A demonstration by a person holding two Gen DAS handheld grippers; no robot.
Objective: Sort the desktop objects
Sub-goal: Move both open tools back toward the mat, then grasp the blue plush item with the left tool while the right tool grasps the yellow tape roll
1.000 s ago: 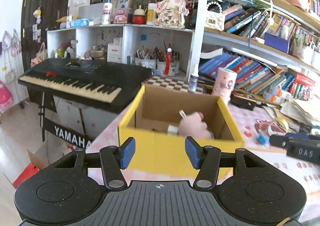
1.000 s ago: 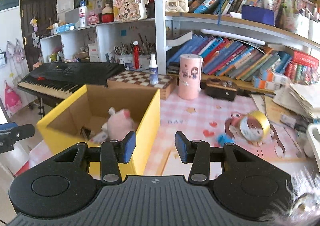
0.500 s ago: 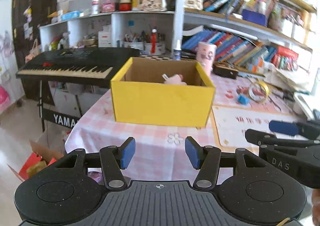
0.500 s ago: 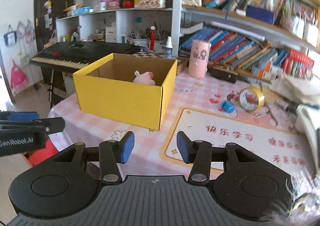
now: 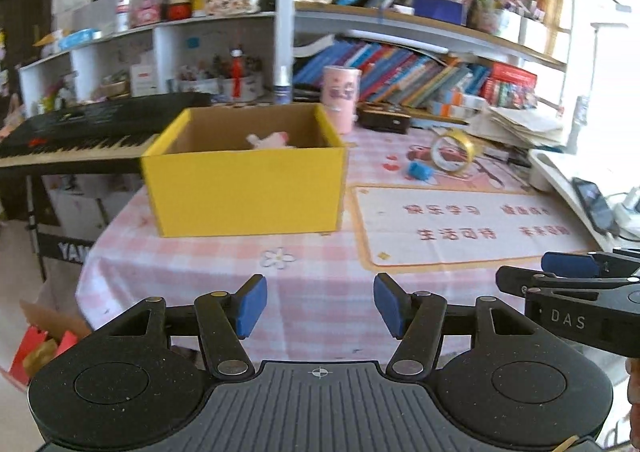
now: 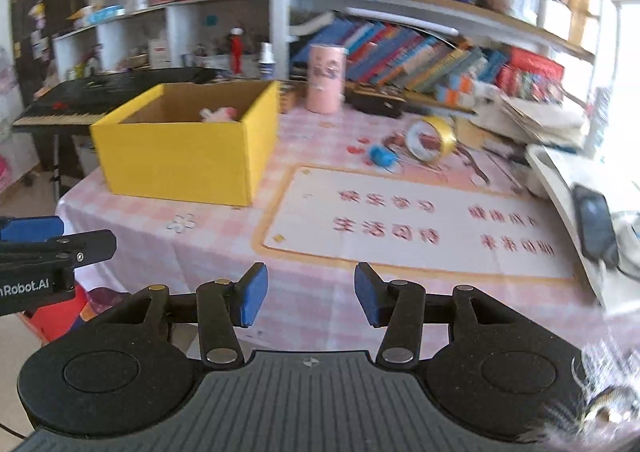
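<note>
A yellow cardboard box point(image 5: 244, 192) point(image 6: 176, 160) stands on the pink checked table, with a pink plush toy point(image 5: 270, 140) point(image 6: 218, 115) inside. A yellow tape roll point(image 5: 454, 148) point(image 6: 430, 140) and a small blue item point(image 5: 419, 171) point(image 6: 382, 155) lie to the box's right. My left gripper point(image 5: 318, 304) hangs over the table's near edge, its jaws opening with nothing between them. My right gripper point(image 6: 308, 298) is beside it, open and empty, jaws apart by a hand's width. Each gripper shows at the edge of the other's view.
A pink cylinder point(image 5: 340, 98) and a spray bottle point(image 6: 266, 66) stand behind the box. A placemat with red characters point(image 6: 420, 220) covers the table's middle. A phone point(image 6: 596, 222) lies at the right. A keyboard point(image 5: 80, 128) stands left; bookshelves fill the back.
Both grippers have drawn back from the yellow box to the table's near edge. The jaws of both stand a little wider than before.
</note>
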